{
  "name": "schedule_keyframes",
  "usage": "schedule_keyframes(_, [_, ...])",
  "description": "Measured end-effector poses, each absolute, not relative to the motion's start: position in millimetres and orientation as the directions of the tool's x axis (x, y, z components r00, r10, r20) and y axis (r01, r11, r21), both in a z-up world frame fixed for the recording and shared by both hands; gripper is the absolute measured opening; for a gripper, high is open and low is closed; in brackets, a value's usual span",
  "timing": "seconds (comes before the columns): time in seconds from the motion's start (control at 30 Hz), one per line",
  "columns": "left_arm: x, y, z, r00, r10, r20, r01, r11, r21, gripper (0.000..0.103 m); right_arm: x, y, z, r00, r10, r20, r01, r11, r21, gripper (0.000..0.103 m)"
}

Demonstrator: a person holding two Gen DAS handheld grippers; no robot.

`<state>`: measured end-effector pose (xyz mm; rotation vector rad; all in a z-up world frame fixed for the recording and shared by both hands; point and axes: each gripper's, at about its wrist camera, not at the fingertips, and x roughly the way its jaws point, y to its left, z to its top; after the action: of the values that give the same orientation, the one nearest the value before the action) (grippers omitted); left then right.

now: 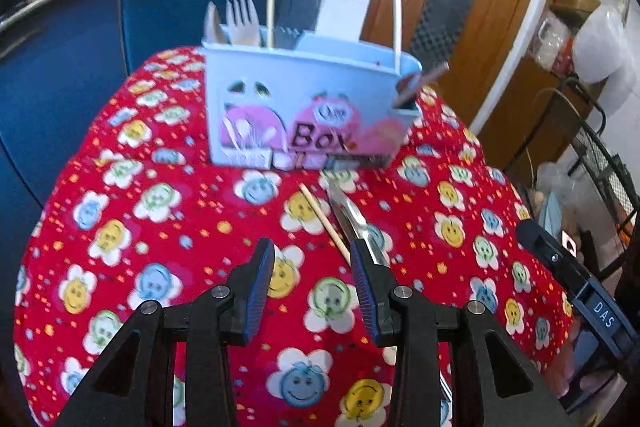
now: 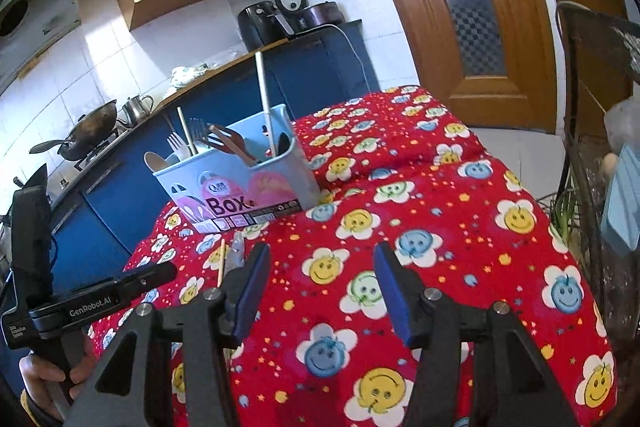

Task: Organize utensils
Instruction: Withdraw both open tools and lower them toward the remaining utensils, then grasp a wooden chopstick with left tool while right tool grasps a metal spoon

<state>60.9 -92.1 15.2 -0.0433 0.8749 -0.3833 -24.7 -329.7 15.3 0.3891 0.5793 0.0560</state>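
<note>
A light blue utensil box [image 1: 304, 107] marked "Box" stands on the red smiley tablecloth [image 1: 168, 227]. It holds forks, spoons, chopsticks and a white straw. It also shows in the right wrist view [image 2: 240, 187]. A wooden chopstick [image 1: 325, 219] and a metal knife [image 1: 352, 219] lie on the cloth in front of the box, just ahead of my left gripper [image 1: 314, 259], which is open and empty. The chopstick [image 2: 221, 261] and knife [image 2: 237, 255] lie left of my right gripper [image 2: 322, 267], which is open and empty above the cloth.
Blue kitchen cabinets [image 2: 120, 187] with a wok [image 2: 88, 135] and kettle stand behind the table. A wooden door [image 2: 472, 11] is at the back right. A wire rack [image 2: 592, 147] stands to the right of the table.
</note>
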Motion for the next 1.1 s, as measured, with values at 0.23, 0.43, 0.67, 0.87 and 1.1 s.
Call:
schedule_keyframes(0.23, [61.3,-108.7,1.4,0.510,-0.331,-0.794,0.324,0.929,-0.179,0.040,-29.6,-337.3,10.7,0.834,0.168,-0.525,0.061,0.919,0.390,0.058])
schedule_keyframes(0.43, [61.5,-117.1,-6.9,0.483,-0.288,-0.827,0.320,0.937,-0.139,0.040,-30.3,-341.9,9.3,0.835,0.178,-0.521,0.059,0.912,0.405,0.058])
schedule_keyframes(0.67, [62.5,-124.0,-10.2,0.458,-0.298,-0.837,0.330,0.932,-0.151,0.040,-32.0,-344.0,8.9,0.836,0.179,-0.518,0.061,0.909,0.411,0.058])
schedule_keyframes(0.87, [68.6,-128.6,-10.9,0.451,-0.300,-0.840,0.329,0.931,-0.156,0.041,-32.3,-345.4,8.0,0.835,0.184,-0.518,0.059,0.907,0.416,0.058])
schedule_keyframes(1.1, [72.6,-136.3,-14.4,0.455,-0.284,-0.844,0.327,0.935,-0.139,0.042,-33.6,-342.9,9.3,0.835,0.189,-0.517,0.051,0.908,0.416,0.058])
